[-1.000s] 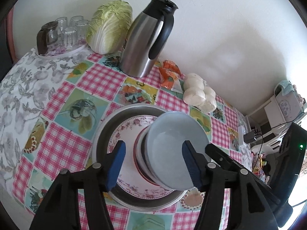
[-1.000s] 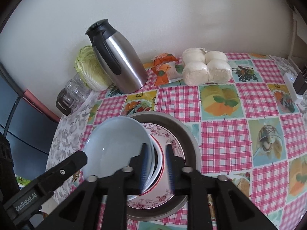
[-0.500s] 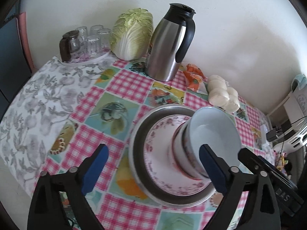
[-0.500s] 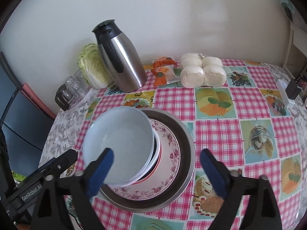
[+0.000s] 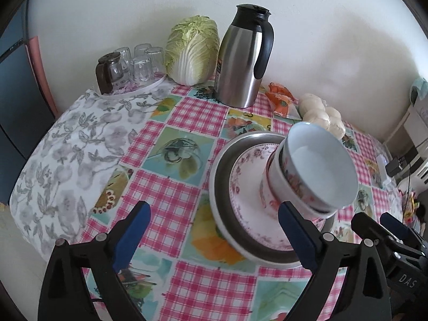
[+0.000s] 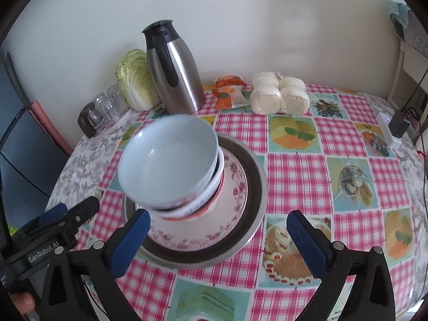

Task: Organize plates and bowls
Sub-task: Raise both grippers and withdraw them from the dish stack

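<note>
Under top bowl (image 6: 167,160), lower bowls (image 6: 198,203) mostly hidden

I'm at a table in somebody's home — a dining corner pushed against a plain white wall (image 6: 267,21). The tablecloth (image 5: 184,198) is pink gingham oilcloth with pictures of food, laid over a grey floral cloth (image 5: 80,144). Along the wall stand a steel thermos jug (image 5: 240,61), a whole napa cabbage (image 5: 192,48), a round tray (image 5: 149,87) of upturned drinking glasses, a bag of white steamed buns (image 6: 279,96) and an orange snack packet (image 6: 227,91). Nearer me, bowls (image 6: 168,160) are stacked on a floral plate (image 6: 235,195) inside a metal basin (image 6: 256,182) — everyday crockery. At the table's edge sit a white charger (image 6: 385,128) and cables.
</note>
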### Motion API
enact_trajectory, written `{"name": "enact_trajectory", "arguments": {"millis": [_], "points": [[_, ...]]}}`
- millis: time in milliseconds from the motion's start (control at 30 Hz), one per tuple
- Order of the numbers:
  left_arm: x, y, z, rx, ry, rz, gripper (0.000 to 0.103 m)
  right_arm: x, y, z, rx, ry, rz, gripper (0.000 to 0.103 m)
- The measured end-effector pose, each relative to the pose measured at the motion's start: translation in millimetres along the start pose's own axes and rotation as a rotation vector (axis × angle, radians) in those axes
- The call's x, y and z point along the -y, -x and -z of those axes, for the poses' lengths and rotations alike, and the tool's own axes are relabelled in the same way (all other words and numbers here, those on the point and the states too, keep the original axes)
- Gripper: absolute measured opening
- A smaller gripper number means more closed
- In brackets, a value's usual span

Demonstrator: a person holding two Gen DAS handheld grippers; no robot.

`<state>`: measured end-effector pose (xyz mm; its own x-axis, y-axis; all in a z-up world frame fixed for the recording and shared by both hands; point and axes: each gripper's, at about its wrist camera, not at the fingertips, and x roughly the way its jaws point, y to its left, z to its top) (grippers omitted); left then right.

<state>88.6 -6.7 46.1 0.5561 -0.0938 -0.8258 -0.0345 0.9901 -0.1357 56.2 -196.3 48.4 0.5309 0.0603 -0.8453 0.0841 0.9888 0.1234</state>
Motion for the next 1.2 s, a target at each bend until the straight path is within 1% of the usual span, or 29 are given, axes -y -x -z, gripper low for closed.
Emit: {"name": "enact_trajectory", "arguments": {"millis": [100,233,433,567,700,967,1067,1133,1200], "points": [[-3.4,0.0,6.8,0.004,-0.014,0.002,0.096,0.7,-3.5,10.2,-0.016,0.014,0.019,0.103],[-1.7,1.0,15.7,0.031,-0.074,-0.01,0.096,4.1,-5.3,18.1,-0.028,0.008,0.032,0.103],[1.6,0.4,27.9,0.071,-0.153,0.01,0.096,6.8,-7.4,27.2,-0.034,0.015,0.059,0.103],[-1.4,-4.4,38.5,0.077,-0.189,0.007,0.096,5.8,-9.9,32.5,-0.044,0.028,0.069,0.103],[-10.2,-11.6,47.0,0.073,-0.19,0.0,0.096,3.5,-10.5,36.7,-0.048,0.042,0.073,0.103],[-27.6,-14.6,48.0,0.101,-0.129,0.024,0.096,-1.4,-14.0,40.8,-0.064,0.068,0.079,0.103],[-26.3,-14.6,47.9,0.106,-0.13,0.028,0.096,-0.8,-15.1,40.9,-0.069,0.07,0.083,0.103],[-22.8,-14.5,48.3,0.111,-0.144,0.003,0.096,-0.5,-15.7,40.9,-0.073,0.072,0.086,0.103],[-20.1,-13.4,48.6,0.119,-0.158,0.004,0.096,-0.5,-16.4,40.7,-0.077,0.075,0.087,0.103]]}}
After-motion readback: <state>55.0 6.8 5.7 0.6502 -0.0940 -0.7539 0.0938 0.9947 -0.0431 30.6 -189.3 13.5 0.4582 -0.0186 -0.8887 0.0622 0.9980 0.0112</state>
